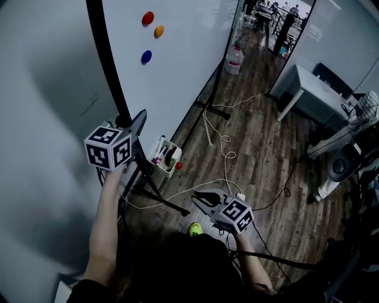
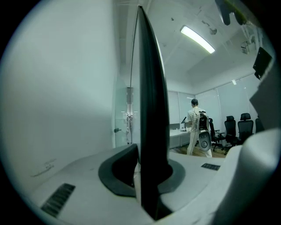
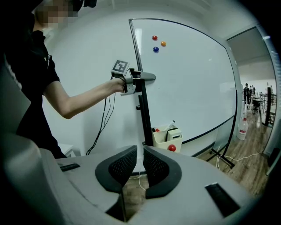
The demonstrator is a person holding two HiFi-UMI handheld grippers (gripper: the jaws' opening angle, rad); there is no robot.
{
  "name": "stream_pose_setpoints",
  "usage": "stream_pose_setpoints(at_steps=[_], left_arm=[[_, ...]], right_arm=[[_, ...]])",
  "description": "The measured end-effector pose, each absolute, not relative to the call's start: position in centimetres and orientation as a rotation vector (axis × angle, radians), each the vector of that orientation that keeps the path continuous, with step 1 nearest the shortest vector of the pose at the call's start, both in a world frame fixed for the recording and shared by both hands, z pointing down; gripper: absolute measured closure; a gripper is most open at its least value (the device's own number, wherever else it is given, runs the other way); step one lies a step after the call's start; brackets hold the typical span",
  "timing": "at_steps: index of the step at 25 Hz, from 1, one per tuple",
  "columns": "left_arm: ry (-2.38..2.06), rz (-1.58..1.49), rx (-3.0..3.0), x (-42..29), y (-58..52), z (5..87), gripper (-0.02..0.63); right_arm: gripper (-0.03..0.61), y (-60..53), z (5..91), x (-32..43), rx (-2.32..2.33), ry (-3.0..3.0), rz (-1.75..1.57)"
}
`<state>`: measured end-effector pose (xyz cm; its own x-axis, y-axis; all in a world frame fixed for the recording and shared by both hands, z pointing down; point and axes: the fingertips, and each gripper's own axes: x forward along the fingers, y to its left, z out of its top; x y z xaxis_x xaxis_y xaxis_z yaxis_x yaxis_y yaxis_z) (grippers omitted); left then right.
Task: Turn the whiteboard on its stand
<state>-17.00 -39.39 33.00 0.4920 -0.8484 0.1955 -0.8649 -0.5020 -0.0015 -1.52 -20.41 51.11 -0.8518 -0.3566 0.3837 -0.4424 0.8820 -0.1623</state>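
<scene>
Black whiteboard frame (image 2: 151,101) tight in the left gripper (image 2: 147,175); right gripper (image 3: 141,167) empty, jaws together.

This is an office, an open work and meeting area. A whiteboard (image 1: 183,71) on a black stand (image 1: 109,62) carries coloured magnets (image 1: 148,18), and a caddy of markers (image 1: 167,155) hangs near its lower edge. The floor (image 1: 266,160) is wood-look plank, crossed by loose white cables (image 1: 225,142). A white desk (image 1: 317,89) stands by the far wall. Black swivel chairs (image 2: 231,127) cluster beyond, and glazed partitions (image 2: 224,99) divide the rooms under a ceiling strip light (image 2: 197,38). A large water bottle (image 1: 234,59) sits on the floor past the board's far edge — further back, a person (image 2: 193,125) stands.
</scene>
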Motion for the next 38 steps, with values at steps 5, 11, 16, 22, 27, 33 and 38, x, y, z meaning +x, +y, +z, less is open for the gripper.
stream_pose_setpoints(at_steps=[5,11,16,22,27,33,38], left_arm=[[-1.503,0.278,2.619,-17.4,-38.3,32.0,0.558],[-1.516,0.298,2.616,-18.3,-35.6,31.9,0.558],[-1.512,0.284,2.611,-19.3,-33.4,32.6,0.56],[-1.516,0.283,2.609,-20.1,-31.7,32.2,0.56],[-1.512,0.278,2.611,-21.1,-28.5,32.3,0.56],[-1.509,0.292,2.605,-21.4,-27.4,31.8,0.56],[-1.509,0.291,2.609,-21.2,-27.2,31.4,0.56]], right_arm=[[0.534,-20.9,50.5,-0.9,0.609,-2.699,0.36],[0.535,-20.3,50.7,-1.3,0.612,-2.698,0.367],[0.534,-19.1,51.8,-2.5,0.589,-2.694,0.367],[0.534,-18.8,52.0,-2.9,0.587,-2.686,0.386],[0.535,-16.9,52.2,-4.2,0.573,-2.691,0.374],[0.534,-16.5,51.6,-5.1,0.556,-2.699,0.369],[0.534,-16.6,51.3,-5.0,0.567,-2.7,0.372]])
